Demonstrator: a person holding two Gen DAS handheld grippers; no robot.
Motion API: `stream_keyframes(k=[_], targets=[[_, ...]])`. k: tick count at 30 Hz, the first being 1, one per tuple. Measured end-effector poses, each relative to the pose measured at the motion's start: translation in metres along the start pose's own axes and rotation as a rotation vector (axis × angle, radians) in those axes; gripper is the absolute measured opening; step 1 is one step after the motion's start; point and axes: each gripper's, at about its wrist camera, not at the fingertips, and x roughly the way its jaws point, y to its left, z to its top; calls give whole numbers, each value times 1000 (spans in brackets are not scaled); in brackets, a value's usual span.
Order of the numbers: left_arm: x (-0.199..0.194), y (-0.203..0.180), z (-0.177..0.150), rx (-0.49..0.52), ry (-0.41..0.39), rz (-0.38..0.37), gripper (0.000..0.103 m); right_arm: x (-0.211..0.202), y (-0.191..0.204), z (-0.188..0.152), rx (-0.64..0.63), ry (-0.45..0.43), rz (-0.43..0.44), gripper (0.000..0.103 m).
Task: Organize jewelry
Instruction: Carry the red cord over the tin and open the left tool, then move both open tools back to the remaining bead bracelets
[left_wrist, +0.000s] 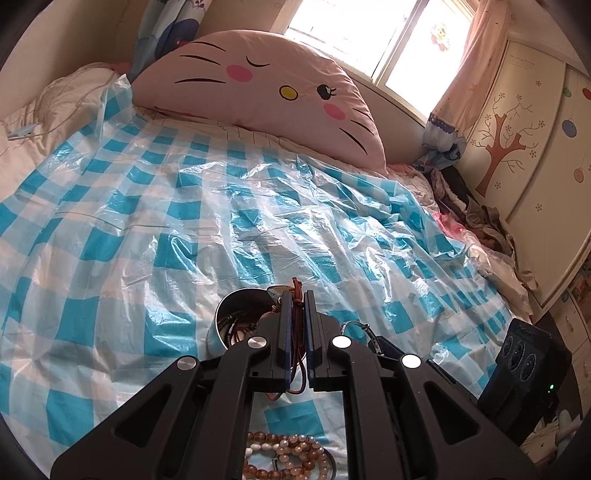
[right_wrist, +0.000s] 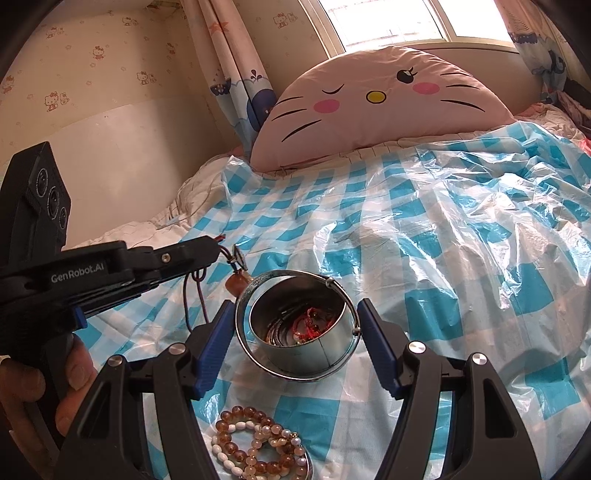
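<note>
Left gripper (right_wrist: 216, 242) pinches a thin brown cord necklace (right_wrist: 201, 291) with an amber pendant, left of centre. Right gripper (right_wrist: 295, 328) gapes around the shiny round metal tin (right_wrist: 306, 332), not touching. Glossy bead bracelets (right_wrist: 258, 446) sit bottom-centre on crinkly checked plastic sheet (right_wrist: 443, 240).

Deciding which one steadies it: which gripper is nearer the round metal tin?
Right. The right gripper straddles the round metal tin, open; the left gripper hangs up-left, pinching a brown cord necklace.
</note>
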Motion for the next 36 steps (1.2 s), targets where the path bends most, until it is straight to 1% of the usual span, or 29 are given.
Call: stream_keyframes(k=[5,8,10,12,14,16,19,21,24,25,28,30,34,36], targets=[[26,7,5,-39,31,-14,6,11,-5,4,3,10,-6,66],[45,18,7,-89,73,6,7,18,-6,6,-3,23,-11,66],[55,31,6,-143,100,29,17,25,-5,7,-9,36,-13,66],[53,41,5,-178,91,56,41,33,-2,9,-24,47,-15,66],[45,47,5,-180,55,102,51,39,2,10,-44,55,-15,66],[33,53,7,-184,11,140,55,47,7,12,-71,62,-16,66],[15,60,7,-204,-51,211,66,60,16,15,-112,73,-27,66],[7,62,8,-195,-74,252,78,70,20,15,-139,86,-42,66],[-5,59,7,-163,-95,305,86,90,24,11,-177,145,-65,66],[-8,57,6,-152,-100,319,87,94,23,9,-182,159,-79,66],[-19,51,-3,-118,-94,350,92,85,20,9,-165,130,-95,67],[-25,47,-13,-98,-80,372,94,71,15,10,-140,103,-107,70],[-37,40,-36,-64,-41,402,95,33,4,9,-67,56,-125,74],[-44,34,-48,-36,-24,417,95,11,-5,3,-13,41,-136,76]])
